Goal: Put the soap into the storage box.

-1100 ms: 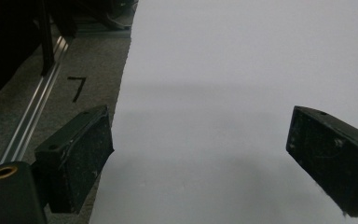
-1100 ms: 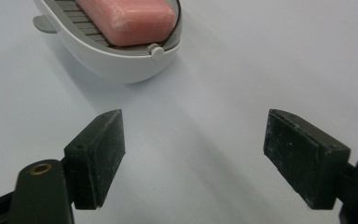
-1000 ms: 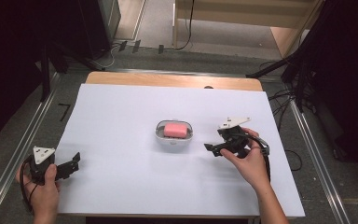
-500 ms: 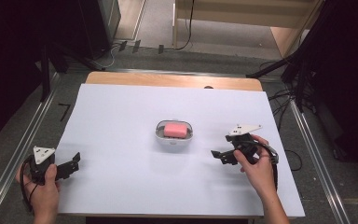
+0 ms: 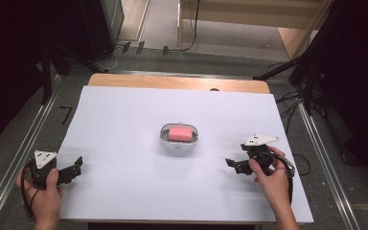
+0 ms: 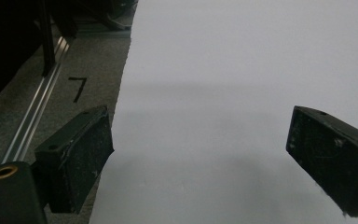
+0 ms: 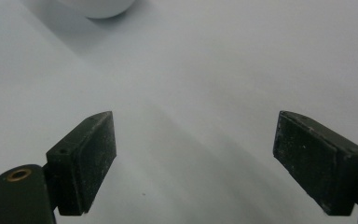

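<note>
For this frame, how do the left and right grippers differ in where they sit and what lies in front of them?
The left gripper sits at the near left edge of the white sheet, while the right gripper sits well onto the sheet at the near right. The left gripper's own view takes in the grey floor beside the sheet; the right gripper's view catches the white dish ahead. The dish lies nearer the right gripper. Both are open, empty and hand-held.

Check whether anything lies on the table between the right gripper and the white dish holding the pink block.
Nothing visible does. The right gripper, jaws open, sits to the right of and nearer than the white dish with the pink block; between them there is bare white table.
</note>
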Demonstrator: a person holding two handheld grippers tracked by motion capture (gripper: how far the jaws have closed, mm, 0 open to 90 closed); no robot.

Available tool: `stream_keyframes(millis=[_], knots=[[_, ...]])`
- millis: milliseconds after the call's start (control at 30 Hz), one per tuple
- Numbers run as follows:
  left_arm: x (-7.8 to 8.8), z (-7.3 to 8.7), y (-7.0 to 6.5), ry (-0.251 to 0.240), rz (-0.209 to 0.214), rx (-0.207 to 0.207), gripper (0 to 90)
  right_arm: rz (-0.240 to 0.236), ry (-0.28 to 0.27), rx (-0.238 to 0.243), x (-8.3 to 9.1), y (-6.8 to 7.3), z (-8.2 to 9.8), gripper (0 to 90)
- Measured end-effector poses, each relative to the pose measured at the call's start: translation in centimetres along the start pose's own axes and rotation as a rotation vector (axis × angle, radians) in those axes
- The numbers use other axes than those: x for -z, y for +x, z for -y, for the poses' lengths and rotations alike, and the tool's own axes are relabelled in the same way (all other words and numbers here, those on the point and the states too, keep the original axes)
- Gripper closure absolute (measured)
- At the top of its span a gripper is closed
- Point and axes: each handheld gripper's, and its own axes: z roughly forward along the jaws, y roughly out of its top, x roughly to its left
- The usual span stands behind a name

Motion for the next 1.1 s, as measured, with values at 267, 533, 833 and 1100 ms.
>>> stream_keyframes(millis=[267, 533, 833, 1100], knots=[[0.0, 0.0, 0.0, 0.0, -0.001, -0.002, 7.6, 0.029, -0.02, -0.041, 0.7, -0.7, 1.6, 13.9], [0.0, 0.0, 0.0, 0.001, -0.002, -0.003, 7.6, 0.065, -0.038, -0.072, 1.6, -1.4, 3.1, 14.1], [0.0, 0.0, 0.0, -0.001, 0.0, -0.003, 7.6, 0.082, -0.046, -0.108, 2.4, -2.0, 4.7, 14.1], [0.0, 0.0, 0.0, 0.0, -0.001, -0.003, 7.6, 0.1, -0.061, -0.142, 3.2, -2.4, 6.2, 14.2]])
